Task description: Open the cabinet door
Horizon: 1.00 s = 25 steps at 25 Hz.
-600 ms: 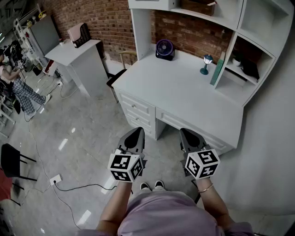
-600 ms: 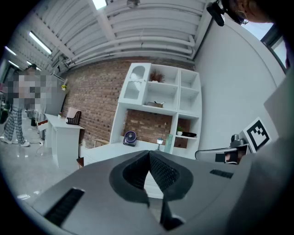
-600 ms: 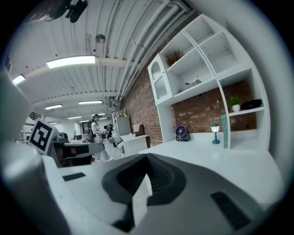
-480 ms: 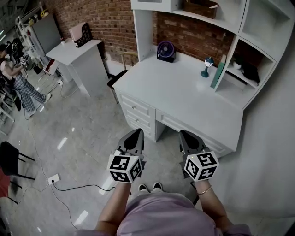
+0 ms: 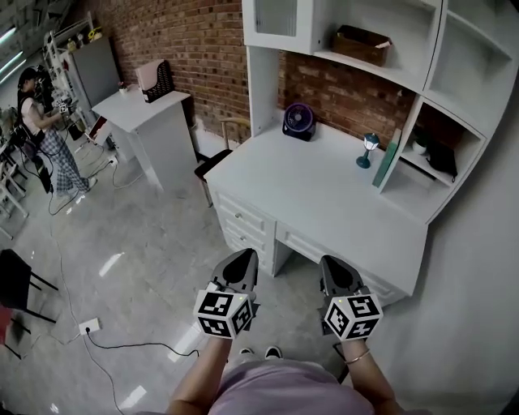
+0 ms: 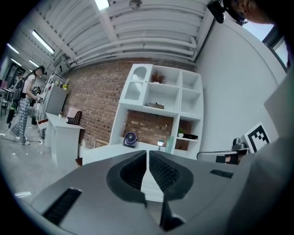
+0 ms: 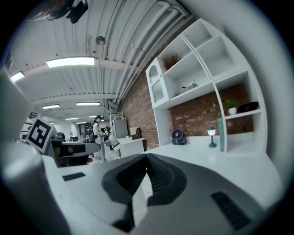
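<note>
The cabinet door [image 5: 276, 18] seems cut off above by the head view's top edge.

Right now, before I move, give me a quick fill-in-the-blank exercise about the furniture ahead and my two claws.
1. The left claw and the right claw are both ___ and empty.
2. The purple fan stands on the white ___.
3. The wall behind the fan is bare ___.
4. The glass-fronted cabinet door is ___.
Missing words: shut; desk; brick; closed.
</note>
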### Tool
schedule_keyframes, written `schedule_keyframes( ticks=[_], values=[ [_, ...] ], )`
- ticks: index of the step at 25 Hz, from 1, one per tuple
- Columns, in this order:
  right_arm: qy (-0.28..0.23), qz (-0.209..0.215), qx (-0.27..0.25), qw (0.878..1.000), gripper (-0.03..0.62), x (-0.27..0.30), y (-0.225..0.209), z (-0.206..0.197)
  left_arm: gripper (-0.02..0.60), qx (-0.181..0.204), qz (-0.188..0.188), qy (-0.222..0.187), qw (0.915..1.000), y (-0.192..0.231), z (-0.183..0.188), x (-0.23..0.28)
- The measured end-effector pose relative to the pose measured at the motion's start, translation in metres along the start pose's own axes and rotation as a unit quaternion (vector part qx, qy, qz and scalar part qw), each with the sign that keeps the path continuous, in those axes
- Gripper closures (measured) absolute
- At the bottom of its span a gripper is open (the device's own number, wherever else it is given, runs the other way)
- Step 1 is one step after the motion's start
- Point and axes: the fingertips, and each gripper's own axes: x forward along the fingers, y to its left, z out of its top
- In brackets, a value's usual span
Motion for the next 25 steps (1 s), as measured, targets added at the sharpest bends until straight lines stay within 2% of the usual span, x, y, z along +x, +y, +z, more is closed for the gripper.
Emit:
schedule_keyframes(
  ticks=[3,6,14,20,25],
  values=[
    [-0.018,0.005,0.012,1.000,0.567,0.001,-0.005,0.005,0.568,0.002,0.002,0.002,1.0000,-0.001,-0.002,0.003],
    [-0.016,0.010,0.009,1.000,0.513,0.005,-0.008,0.008,0.517,0.002,0.003,0.003,1.0000,-0.002,0.000,0.008],
    [-0.010,0.015,-0.004,1.000,0.464,0.022,-0.017,0.014,0.491,0.001,0.003,-0.006,1.0000,0.007,0.006,0.024],
    [-0.011,0.016,-0.005,1.000,0.441,0.058,-0.027,0.023,0.480,0.003,-0.012,-0.009,0.9999,0.023,0.010,0.059],
    [-0.013,0.017,-0.017,1.000,0.436,0.109,-0.035,0.035,0.468,0.002,-0.021,-0.013,0.9997,0.057,0.023,0.107]
  ],
)
